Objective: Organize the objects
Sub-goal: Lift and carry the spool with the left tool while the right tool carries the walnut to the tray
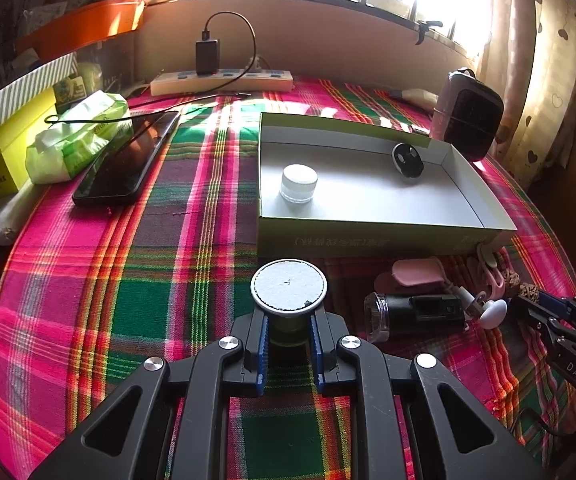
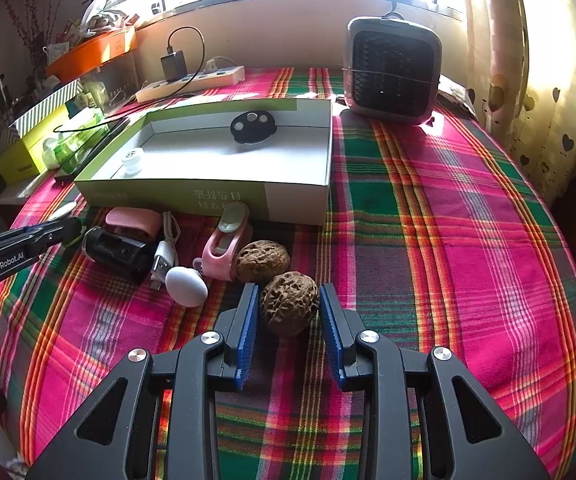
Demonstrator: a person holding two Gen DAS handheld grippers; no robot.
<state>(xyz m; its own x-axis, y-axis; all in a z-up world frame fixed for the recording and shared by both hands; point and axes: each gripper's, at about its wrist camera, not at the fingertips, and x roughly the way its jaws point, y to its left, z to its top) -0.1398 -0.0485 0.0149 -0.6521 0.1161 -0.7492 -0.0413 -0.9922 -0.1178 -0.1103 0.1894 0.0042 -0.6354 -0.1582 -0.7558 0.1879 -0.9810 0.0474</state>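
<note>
My left gripper (image 1: 288,332) is shut on a small green jar with a round white lid (image 1: 289,286), held just in front of the open cardboard box (image 1: 368,236). In the box lie a small white-capped jar (image 1: 298,182) and a black round disc (image 1: 407,159). My right gripper (image 2: 289,308) is open, its blue pads on either side of a walnut (image 2: 290,307) on the cloth, with gaps on both sides. A second walnut (image 2: 262,261) lies just beyond it.
In front of the box lie a pink clip (image 2: 226,246), a white egg-shaped object (image 2: 186,285), a USB cable (image 2: 165,258), a black cylinder (image 2: 118,254) and a pink case (image 2: 134,220). A small heater (image 2: 391,68), power strip (image 1: 222,80), phone (image 1: 126,160) and tissue pack (image 1: 76,136) stand around.
</note>
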